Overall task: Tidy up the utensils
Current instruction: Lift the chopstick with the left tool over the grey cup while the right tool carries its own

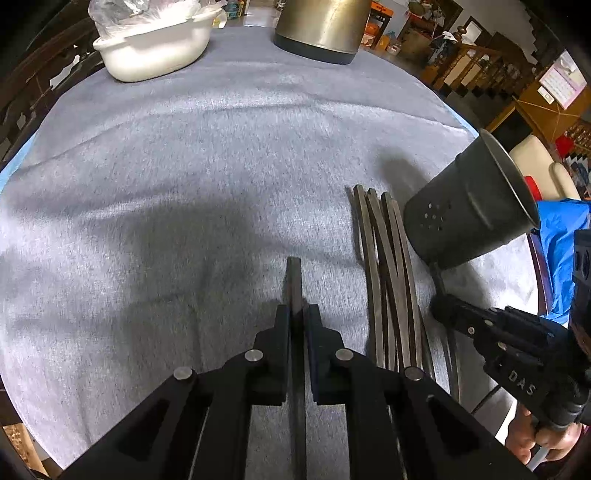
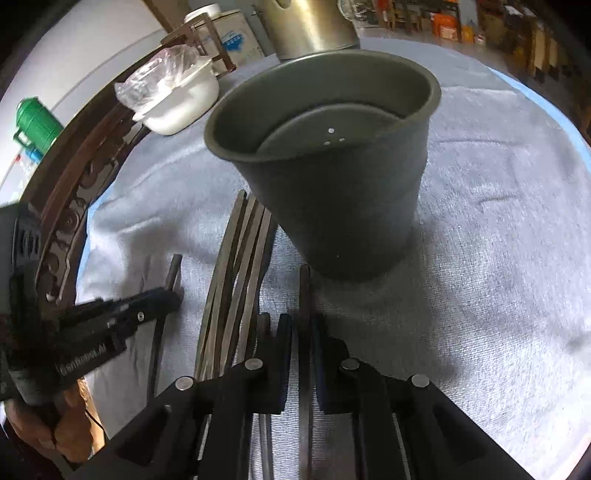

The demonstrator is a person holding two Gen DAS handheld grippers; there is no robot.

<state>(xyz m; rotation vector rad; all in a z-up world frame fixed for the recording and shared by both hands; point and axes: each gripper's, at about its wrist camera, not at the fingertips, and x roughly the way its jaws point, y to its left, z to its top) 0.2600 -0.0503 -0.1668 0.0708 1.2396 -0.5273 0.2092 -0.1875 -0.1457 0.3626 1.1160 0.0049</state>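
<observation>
Two claws, left claw (image 1: 295,314) and right claw (image 2: 300,325), each clamped on one dark chopstick (image 1: 294,280) beside the holder (image 2: 325,162).

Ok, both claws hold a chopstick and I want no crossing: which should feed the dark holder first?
Likely right: the right claw has its chopstick tip at the holder; the left claw sits beyond the loose chopsticks.

A grey cloth (image 1: 221,155) covered the counter. At its far edge stood a white tub (image 1: 153,48) holding a plastic bag (image 2: 155,79), near a metal pot (image 1: 321,26). A green jug (image 2: 35,123) stood beyond.
</observation>
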